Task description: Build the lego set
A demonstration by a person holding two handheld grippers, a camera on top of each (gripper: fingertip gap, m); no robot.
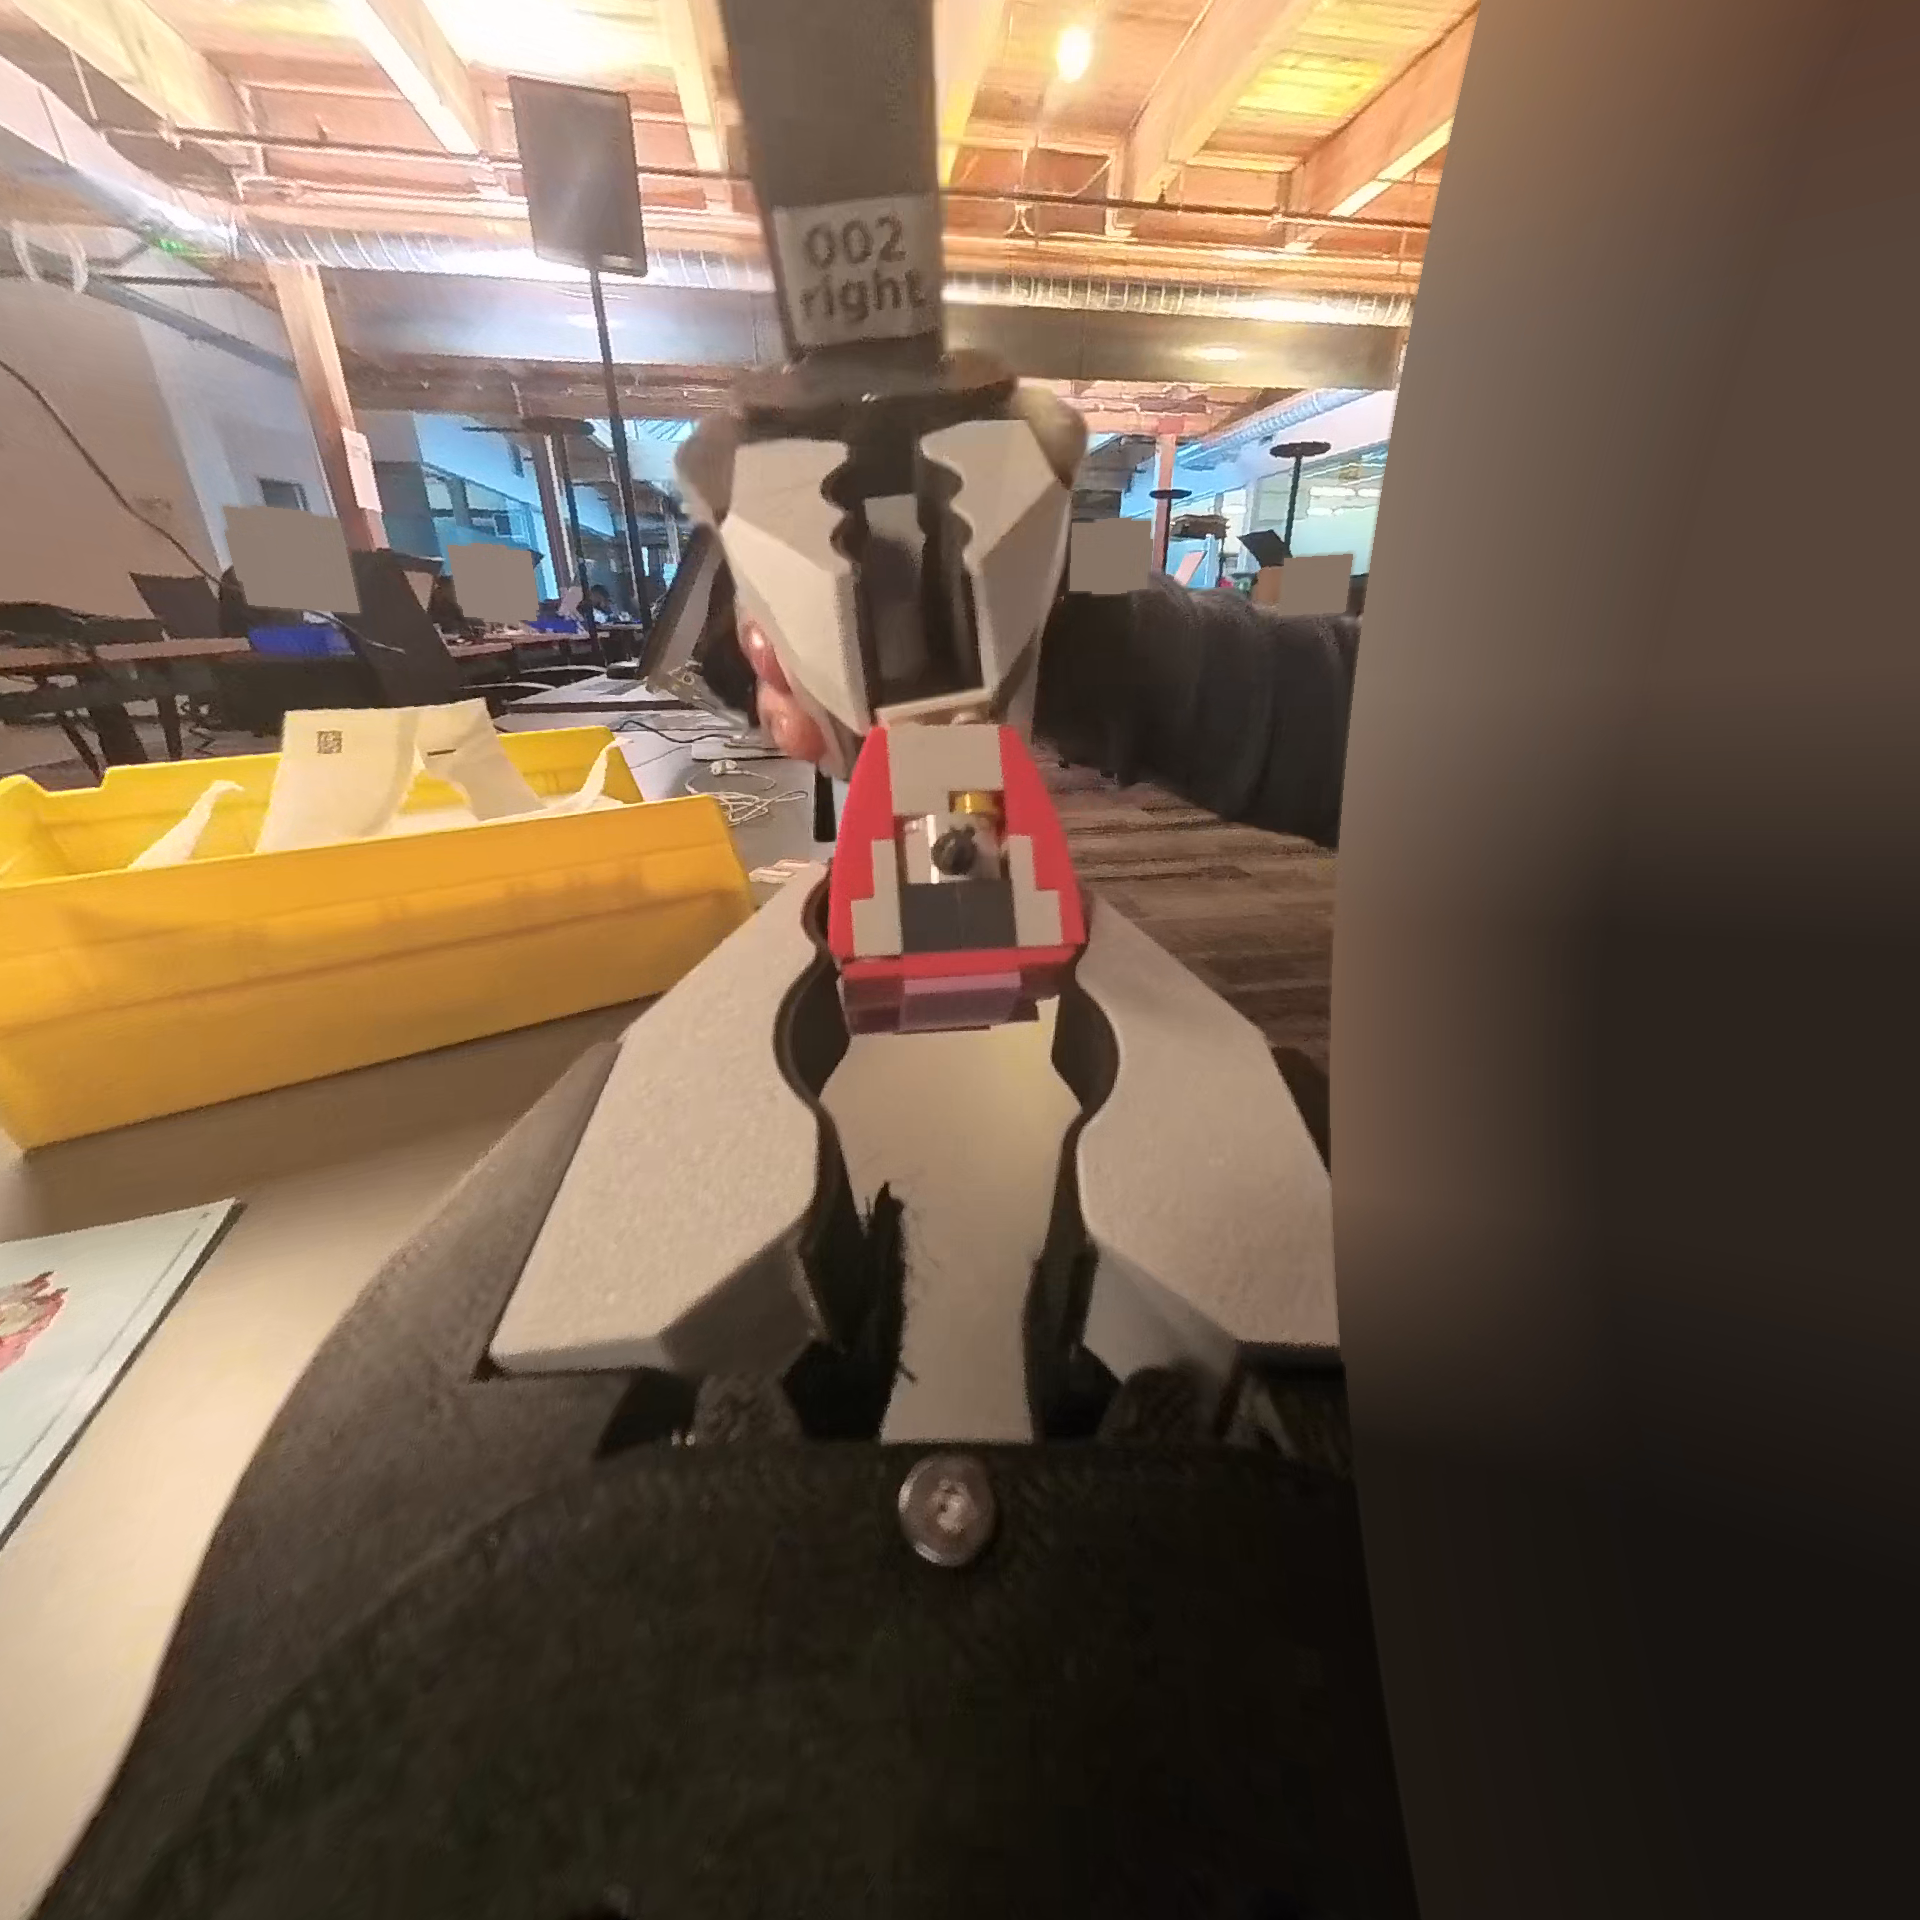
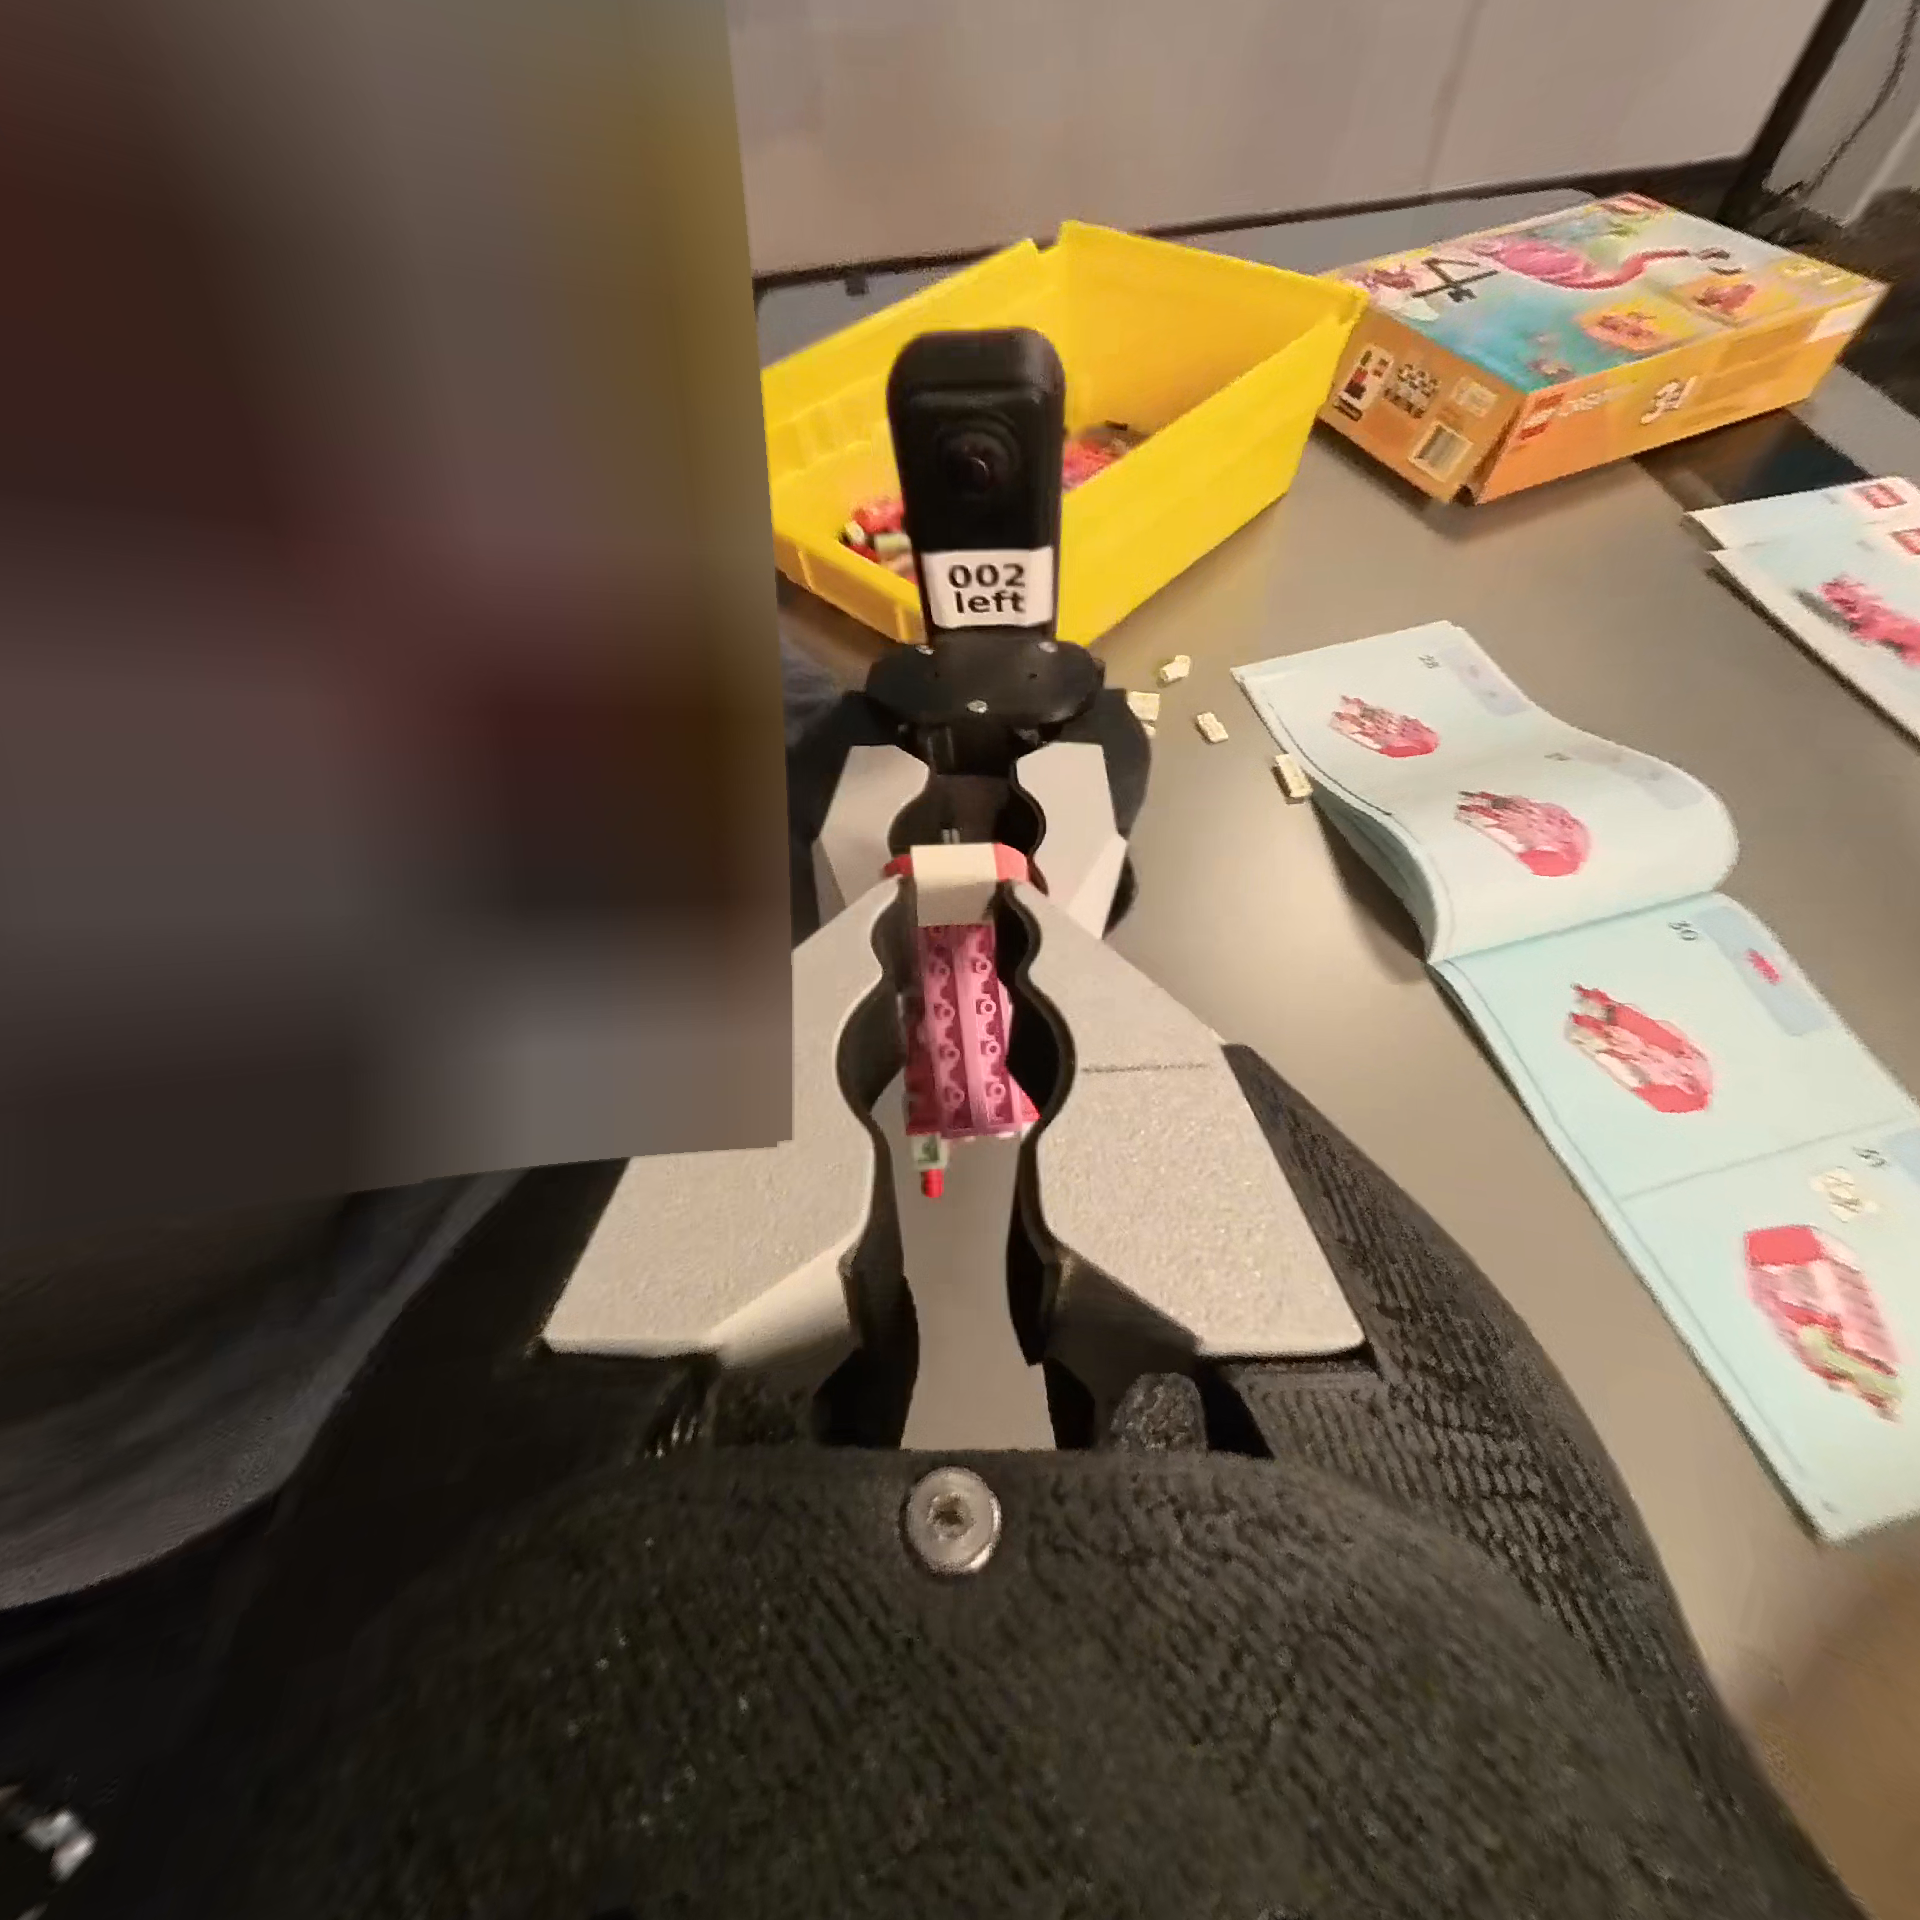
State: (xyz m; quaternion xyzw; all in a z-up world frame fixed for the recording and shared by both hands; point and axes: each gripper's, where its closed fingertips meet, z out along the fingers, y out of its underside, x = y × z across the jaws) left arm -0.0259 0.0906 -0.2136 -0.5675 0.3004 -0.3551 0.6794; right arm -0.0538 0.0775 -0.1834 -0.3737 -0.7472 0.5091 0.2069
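A small brick model (image 1: 956, 883), red and white on top and pink underneath, hangs in the air above the table. In the left wrist view my left gripper (image 1: 956, 935) is shut on its red sides near the near end. My right gripper (image 1: 935, 712) comes down from above, and its tips meet the white piece at the model's far end. In the right wrist view my right gripper (image 2: 954, 894) pinches that white piece (image 2: 951, 878). The model's pink studded underside (image 2: 961, 1039) shows between its fingers. My left gripper (image 2: 966, 862) faces it from beyond, closed on the same model.
A yellow bin (image 2: 1195, 343) with loose bricks stands behind on the grey table (image 2: 1299, 935). The bin also shows in the left wrist view (image 1: 312, 935), with white bags in it. A toy box (image 2: 1600, 343), an open instruction booklet (image 2: 1558, 935) and a few small white bricks (image 2: 1210, 727) lie to the right.
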